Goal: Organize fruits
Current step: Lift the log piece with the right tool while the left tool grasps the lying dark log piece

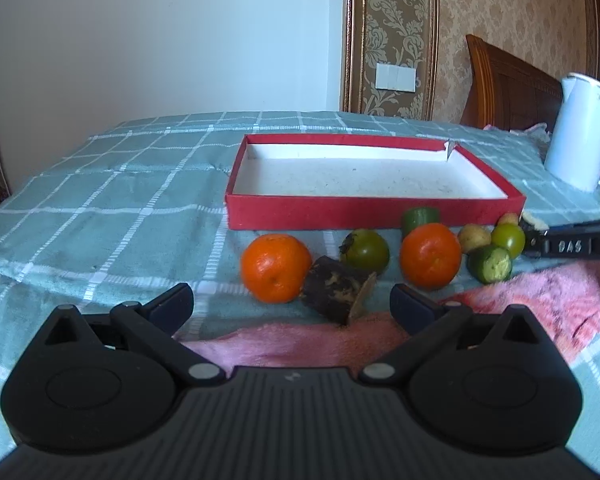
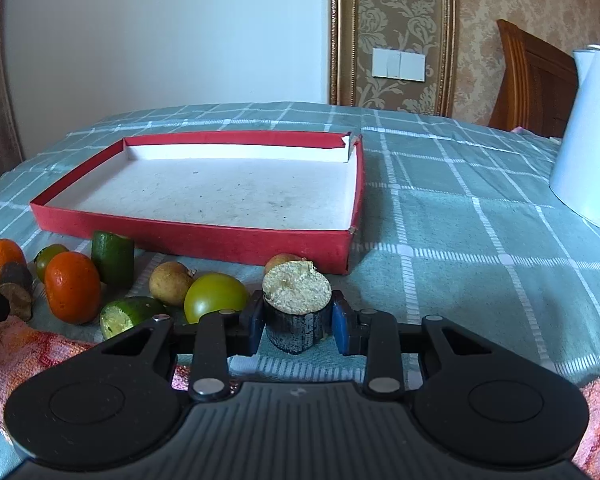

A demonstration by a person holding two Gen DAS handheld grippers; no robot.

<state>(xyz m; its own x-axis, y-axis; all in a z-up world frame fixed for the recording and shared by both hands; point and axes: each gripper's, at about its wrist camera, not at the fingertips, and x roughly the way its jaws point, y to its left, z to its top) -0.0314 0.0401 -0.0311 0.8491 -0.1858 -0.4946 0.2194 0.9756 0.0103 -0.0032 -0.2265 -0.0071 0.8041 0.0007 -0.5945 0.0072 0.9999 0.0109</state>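
Observation:
My right gripper [image 2: 298, 322] is shut on a short dark cane piece [image 2: 296, 312] with a pale cut top, standing upright on the cloth just before the red box [image 2: 220, 240]. To its left lie a green tomato [image 2: 215, 296], a brown round fruit [image 2: 170, 282], two cucumber chunks [image 2: 128, 316] and an orange [image 2: 72, 286]. My left gripper [image 1: 290, 298] is open, with nothing between its fingers. It sits just short of another orange [image 1: 275, 267] and a second dark cane piece [image 1: 336, 294] lying on its side. The red box [image 1: 364, 212] holds nothing.
A white kettle [image 1: 580, 136] stands at the far right on the checked green cloth [image 1: 100, 200]. A pink towel [image 2: 20, 352] lies under the near edge of the fruit row. A wooden headboard and papered wall rise behind.

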